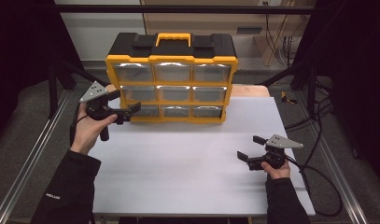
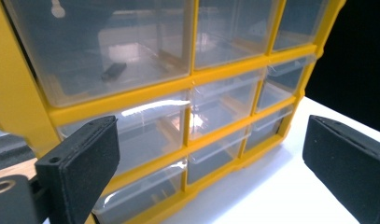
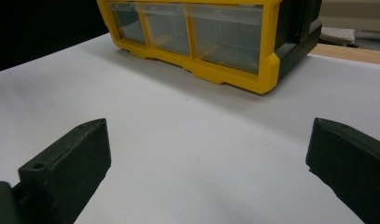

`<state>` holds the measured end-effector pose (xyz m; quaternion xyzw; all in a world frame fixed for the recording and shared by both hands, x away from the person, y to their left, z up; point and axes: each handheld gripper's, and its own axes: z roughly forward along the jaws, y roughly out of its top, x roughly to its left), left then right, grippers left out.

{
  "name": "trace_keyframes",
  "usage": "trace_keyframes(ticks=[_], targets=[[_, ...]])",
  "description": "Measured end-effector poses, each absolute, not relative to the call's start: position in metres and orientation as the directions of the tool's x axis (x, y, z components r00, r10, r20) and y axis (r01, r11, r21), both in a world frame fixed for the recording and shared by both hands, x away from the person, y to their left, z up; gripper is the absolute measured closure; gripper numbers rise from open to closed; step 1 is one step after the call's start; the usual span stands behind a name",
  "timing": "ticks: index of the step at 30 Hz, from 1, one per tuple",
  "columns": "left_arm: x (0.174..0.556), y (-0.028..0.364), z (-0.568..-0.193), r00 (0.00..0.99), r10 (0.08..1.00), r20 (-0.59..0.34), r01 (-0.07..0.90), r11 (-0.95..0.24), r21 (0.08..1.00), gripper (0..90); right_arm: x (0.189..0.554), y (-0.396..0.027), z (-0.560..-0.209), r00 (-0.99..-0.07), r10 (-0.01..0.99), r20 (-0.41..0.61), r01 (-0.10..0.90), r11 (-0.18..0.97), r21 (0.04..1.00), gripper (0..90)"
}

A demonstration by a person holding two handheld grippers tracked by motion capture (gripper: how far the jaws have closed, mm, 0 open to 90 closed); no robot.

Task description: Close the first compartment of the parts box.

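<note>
Yellow plastic frames the one drawer cabinet (image 1: 171, 79) on your table; count nine clear drawers in it, three rows of three, under a black top with one yellow carry handle (image 1: 173, 38). You hold two grippers. Your left gripper (image 1: 127, 103) sits at the cabinet's lower left corner, its jaws spread wide with nothing between them, just beside the bottom-left drawer (image 1: 142, 110); whether a jaw touches the frame cannot be told. In the left gripper view the drawer fronts (image 2: 145, 128) are see-through and glossy, and a small dark item (image 2: 114, 70) lies inside the top-left drawer. The other drawers you can see into look bare. Your right gripper (image 1: 250, 147) rests low over the near right part of the table, well apart from the cabinet, its jaws also spread with only the table surface between them. The cabinet stands upright at the far middle of the table, front facing you, with black side walls (image 3: 297, 30). Its base rests on a white, matte sheet (image 1: 187, 163) covering the table, and a strip of wood (image 1: 250, 90) shows behind. Metal rails (image 1: 31, 154) run along both sides, cables (image 1: 318, 177) trail at the right, and the surroundings are dark.
</note>
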<state>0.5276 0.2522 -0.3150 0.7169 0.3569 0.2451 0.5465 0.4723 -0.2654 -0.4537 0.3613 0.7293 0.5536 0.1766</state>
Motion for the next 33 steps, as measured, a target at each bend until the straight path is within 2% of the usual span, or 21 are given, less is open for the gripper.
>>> trace_keyframes(ticks=[18,33], targets=[[0.501,0.255,-0.356,0.653,0.756,-0.039,0.232,-0.151,0.961,2.8,0.472,-0.265,-0.454,-0.676,0.723,0.142,0.332,0.127,0.935,0.6],[0.483,0.262,-0.398,0.665,0.743,-0.067,0.257,-0.145,0.955,2.3,0.472,-0.265,-0.455,-0.677,0.722,0.141,0.333,0.130,0.934,0.7]])
